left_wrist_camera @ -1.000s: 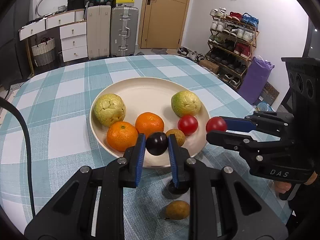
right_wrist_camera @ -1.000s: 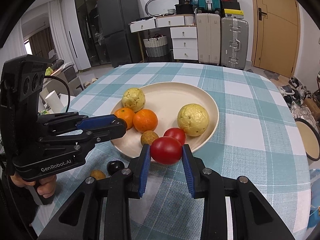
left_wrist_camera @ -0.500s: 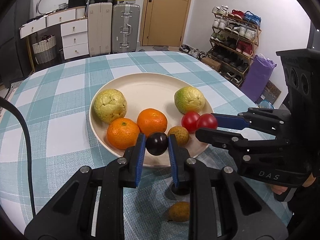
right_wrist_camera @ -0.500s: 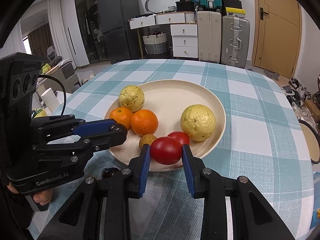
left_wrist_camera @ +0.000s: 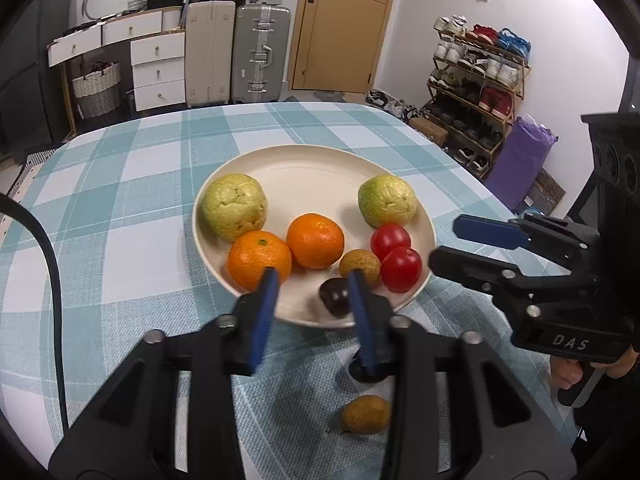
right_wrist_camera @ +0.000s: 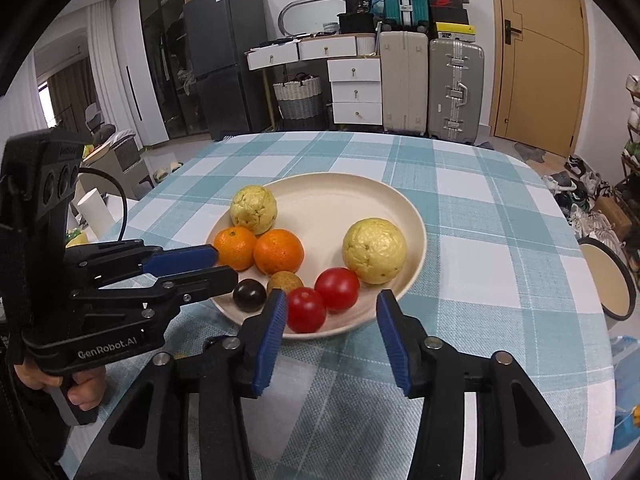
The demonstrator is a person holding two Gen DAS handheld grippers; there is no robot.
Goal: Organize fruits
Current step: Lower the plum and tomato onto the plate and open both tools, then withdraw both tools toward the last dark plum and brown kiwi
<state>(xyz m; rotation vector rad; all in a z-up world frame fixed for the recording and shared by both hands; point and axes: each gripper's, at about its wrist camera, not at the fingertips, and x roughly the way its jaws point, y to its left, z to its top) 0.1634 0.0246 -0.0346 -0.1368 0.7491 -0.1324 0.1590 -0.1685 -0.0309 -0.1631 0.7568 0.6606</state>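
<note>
Left wrist view: left gripper jaws opening, the dark plum loose between them on the plate. Right gripper jaws likewise opening, a tomato resting beside its left finger, seemingly untouched. Another small brown fruit lies on the checked tablecloth.

- One cream plate sits on the desk.
- Two pale green guavas.
- Two oranges.
- Two red tomatoes.
- One dark plum.
- Two small brown fruits: one on the plate, one on the desk.
</note>
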